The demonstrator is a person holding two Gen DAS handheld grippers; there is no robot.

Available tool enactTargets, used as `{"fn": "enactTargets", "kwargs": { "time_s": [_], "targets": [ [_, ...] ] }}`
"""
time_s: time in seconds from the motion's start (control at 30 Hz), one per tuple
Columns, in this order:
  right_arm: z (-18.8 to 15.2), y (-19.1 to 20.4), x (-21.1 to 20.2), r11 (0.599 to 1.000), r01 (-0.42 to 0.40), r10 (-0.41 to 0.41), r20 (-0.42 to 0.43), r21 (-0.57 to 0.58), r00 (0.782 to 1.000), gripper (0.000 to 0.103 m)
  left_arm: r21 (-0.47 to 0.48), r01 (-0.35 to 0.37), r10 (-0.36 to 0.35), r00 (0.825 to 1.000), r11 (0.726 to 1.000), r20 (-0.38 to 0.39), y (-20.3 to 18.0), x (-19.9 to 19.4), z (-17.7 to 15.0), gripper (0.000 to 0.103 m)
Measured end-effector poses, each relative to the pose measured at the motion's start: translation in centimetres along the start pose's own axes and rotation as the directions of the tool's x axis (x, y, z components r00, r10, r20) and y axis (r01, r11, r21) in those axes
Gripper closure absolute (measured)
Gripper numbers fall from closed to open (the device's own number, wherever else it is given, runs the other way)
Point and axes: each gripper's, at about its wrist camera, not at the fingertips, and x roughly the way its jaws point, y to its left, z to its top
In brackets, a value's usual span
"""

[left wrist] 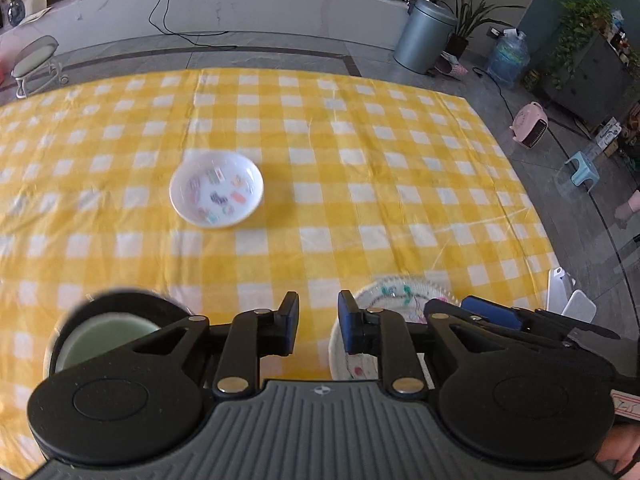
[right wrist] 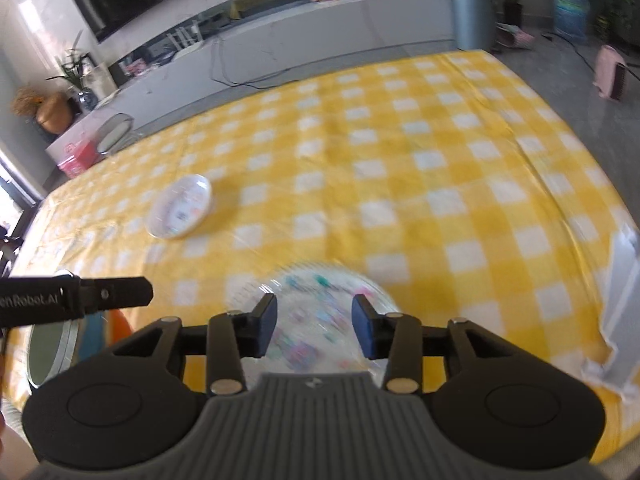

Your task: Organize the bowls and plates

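on the table under the yellow checked cloth (left wrist: 360, 168), going left to right in the left wrist view: a dark bowl with a pale green inside (left wrist: 108, 332) sits at the near edge, partly hidden behind the left gripper (left wrist: 318, 326). farther in, left of the middle of the table, a small white dish with coloured pictures (left wrist: 216, 189) lies alone on the cloth. the left gripper's jaws stand apart with nothing between them, only cloth showing in the gap. just right of it, near the near edge, lies a larger patterned plate (left wrist: 394, 292), blurred. over that plate hangs the right gripper (right wrist: 314, 326), its jaws well apart and empty, not touching the plate as far as the blur allows. the table's right edge drops to a grey floor, where a grey bin (left wrist: 426, 36) stands beyond the far right corner.
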Motion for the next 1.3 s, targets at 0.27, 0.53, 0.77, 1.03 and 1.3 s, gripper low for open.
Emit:
{"fn": "enactTargets", "kwargs": {
  "time_s": [0.27, 0.53, 0.77, 1.03, 1.3],
  "targets": [
    [3.9, 4.6, 1.7, 0.996, -0.055, 0.055, -0.010, -0.070, 0.998, 0.042, 0.097, -0.043, 0.044, 0.999, 0.994, -0.008, 2.9, -0.3, 4.8, 0.065],
    [6.5, 7.9, 5.2, 0.991, -0.097, 0.093, -0.046, -0.092, 0.995, 0.041, 0.078, -0.020, 0.021, 1.000, 0.997, -0.020, 8.2, 2.0, 7.6, 0.062],
    [8.8, 9.5, 9.4, 0.990, -0.137, 0.132, -0.093, -0.046, 0.987, 0.044, 0.017, -0.010, 0.010, 1.000, 1.000, -0.028, 12.7, 5.1, 9.0, 0.063],
    [10.2, 10.7, 13.6, 0.993, -0.119, 0.118, -0.152, -0.002, 0.981, 0.075, -0.021, 0.072, -0.073, 0.996, 0.997, -0.057, 15.1, 8.9, 9.8, 0.066],
    [10.1, 10.2, 16.2, 0.995, -0.091, 0.095, -0.195, 0.029, 0.976, 0.084, -0.009, 0.074, -0.075, 0.993, 0.997, -0.091, 15.3, 11.2, 9.3, 0.076]
  ]
}}
